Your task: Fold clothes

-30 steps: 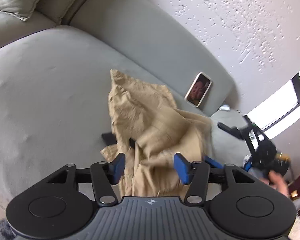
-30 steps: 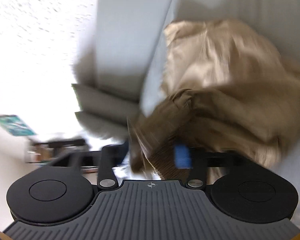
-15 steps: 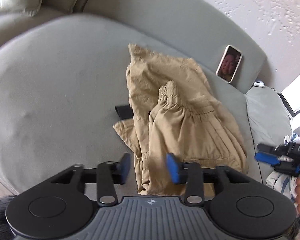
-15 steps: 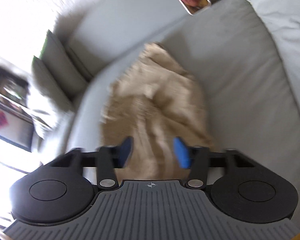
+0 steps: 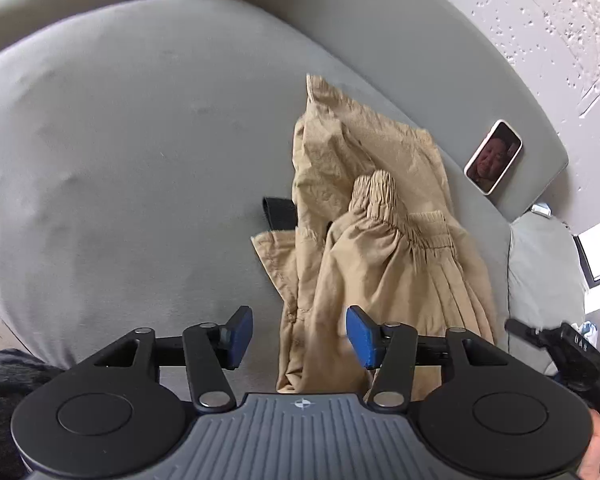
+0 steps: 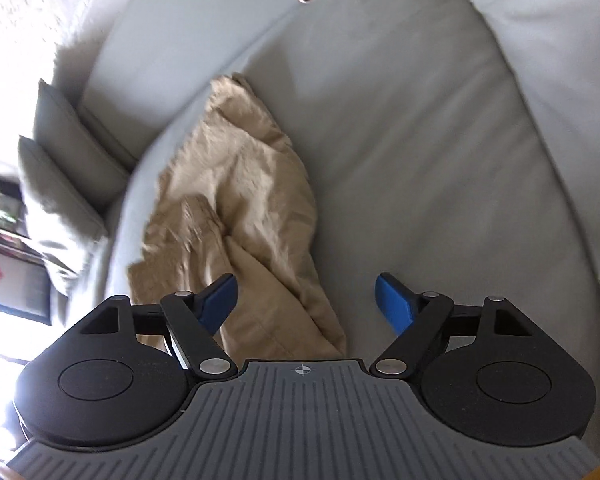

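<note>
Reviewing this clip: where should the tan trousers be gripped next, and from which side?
Probably the gathered elastic waistband of the tan trousers. It stands humped above the gray cushion, giving a thick ridge to pinch. Come from the near edge, over the cloth, with the open left gripper.

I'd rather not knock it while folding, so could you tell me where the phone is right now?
In the left wrist view the phone leans against the sofa backrest, up and right of the tan garment, apart from it.
</note>
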`<state>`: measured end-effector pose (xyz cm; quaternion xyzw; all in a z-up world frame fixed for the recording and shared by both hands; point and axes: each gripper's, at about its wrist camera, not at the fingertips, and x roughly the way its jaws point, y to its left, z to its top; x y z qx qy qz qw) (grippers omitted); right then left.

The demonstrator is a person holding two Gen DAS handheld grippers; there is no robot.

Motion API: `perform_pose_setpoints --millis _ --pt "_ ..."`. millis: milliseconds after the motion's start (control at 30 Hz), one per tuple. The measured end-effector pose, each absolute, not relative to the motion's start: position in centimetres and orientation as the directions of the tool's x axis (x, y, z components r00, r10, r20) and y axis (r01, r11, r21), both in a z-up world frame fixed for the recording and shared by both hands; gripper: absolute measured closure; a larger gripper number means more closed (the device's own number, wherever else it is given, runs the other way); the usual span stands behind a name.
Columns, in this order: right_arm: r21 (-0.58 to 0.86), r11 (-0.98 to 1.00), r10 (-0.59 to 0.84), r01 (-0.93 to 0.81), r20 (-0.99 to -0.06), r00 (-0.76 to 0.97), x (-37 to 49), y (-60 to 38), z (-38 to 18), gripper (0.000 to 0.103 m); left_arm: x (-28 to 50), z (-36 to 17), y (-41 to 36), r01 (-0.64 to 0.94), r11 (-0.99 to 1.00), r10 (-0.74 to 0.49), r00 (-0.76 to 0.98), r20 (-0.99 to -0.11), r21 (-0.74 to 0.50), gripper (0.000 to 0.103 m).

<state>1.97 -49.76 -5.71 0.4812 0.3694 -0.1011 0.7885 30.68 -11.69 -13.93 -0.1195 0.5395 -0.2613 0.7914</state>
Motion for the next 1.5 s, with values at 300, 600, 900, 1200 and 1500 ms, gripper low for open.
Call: perform_pose_setpoints --millis 300,600,900,1200,1500 --pt "0.598 0.621 0.151 0.508 -0.726 0.67 6.2 -47.8 -6.9 0.099 32.5 -15.9 -13.4 0.287 0.829 -0.543 0.205 -0.815 -0.48 0.078" --pt "0.64 0.519 0.123 0.567 -0.712 0.691 -1.2 -48.0 -4.4 0.103 33.4 -15.4 -14.4 0.384 0.807 -0.541 0.177 -0.822 -0.449 0.082" --pt "0.675 0.51 0.152 0.533 -0.681 0.716 -2.0 -48.8 -4.1 0.025 30.7 -14.0 -11.8 0.268 0.826 -0.556 0.233 -0.798 -0.497 0.052" --pt "0.857 0.222 0.359 0.465 -0.515 0.778 -0.4 -50.7 -10.0 0.046 30.2 -16.1 -12.3 0.198 0.795 -0.603 0.159 -0.782 -0.573 0.052" --pt "0.793 0.373 0.319 0.483 -0.598 0.736 3.6 -49.1 -10.1 0.093 30.2 -16.7 -12.6 0.185 0.801 -0.597 0.167 -0.785 -0.57 0.053"
